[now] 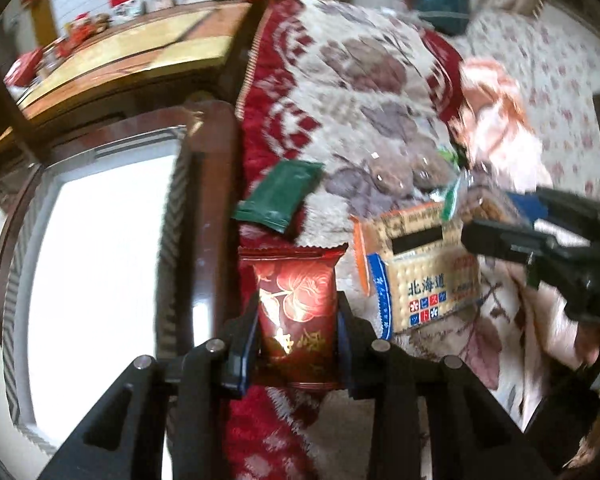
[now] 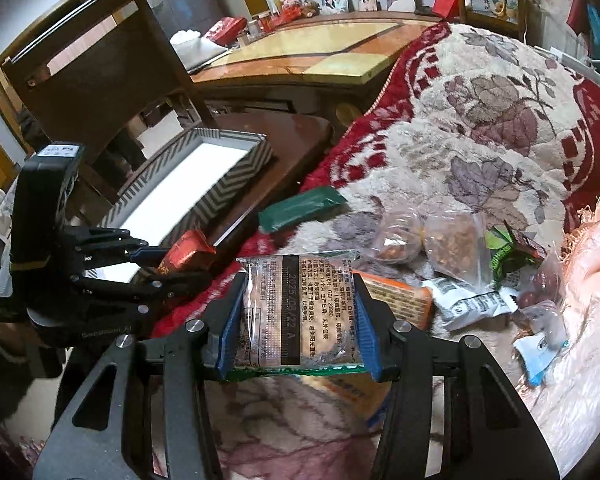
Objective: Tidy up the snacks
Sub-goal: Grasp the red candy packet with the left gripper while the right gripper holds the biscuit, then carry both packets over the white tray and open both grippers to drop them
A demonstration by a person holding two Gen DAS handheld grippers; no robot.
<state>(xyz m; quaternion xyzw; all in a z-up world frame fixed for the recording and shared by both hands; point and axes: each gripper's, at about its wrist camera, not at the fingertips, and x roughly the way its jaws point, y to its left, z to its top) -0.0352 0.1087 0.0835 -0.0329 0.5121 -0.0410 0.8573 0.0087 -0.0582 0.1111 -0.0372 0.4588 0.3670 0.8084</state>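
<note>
Two packets are being lifted at once. Left wrist: left gripper (image 1: 298, 320) jaws are clamping a red packet (image 1: 296, 304) beside the tray (image 1: 168, 216); carry it level over the rim. Right wrist: right gripper (image 2: 298, 312) jaws are gripping a clear packet (image 2: 298, 312) above the blanket (image 2: 480, 120), so it should follow behind.

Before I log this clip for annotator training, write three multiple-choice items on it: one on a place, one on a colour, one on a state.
1. Where is the chevron-patterned box? A on the wooden stool beside the blanket; B on the blanket; C on the floor.
2. What colour is the packet in the left hand-held gripper? A green; B red; C white.
3. The right hand-held gripper is: A open, empty; B shut, empty; C shut on a clear packet.

A: the box sits on dark wood. B: red wrapper with gold flower. C: pads press its sides.
</note>
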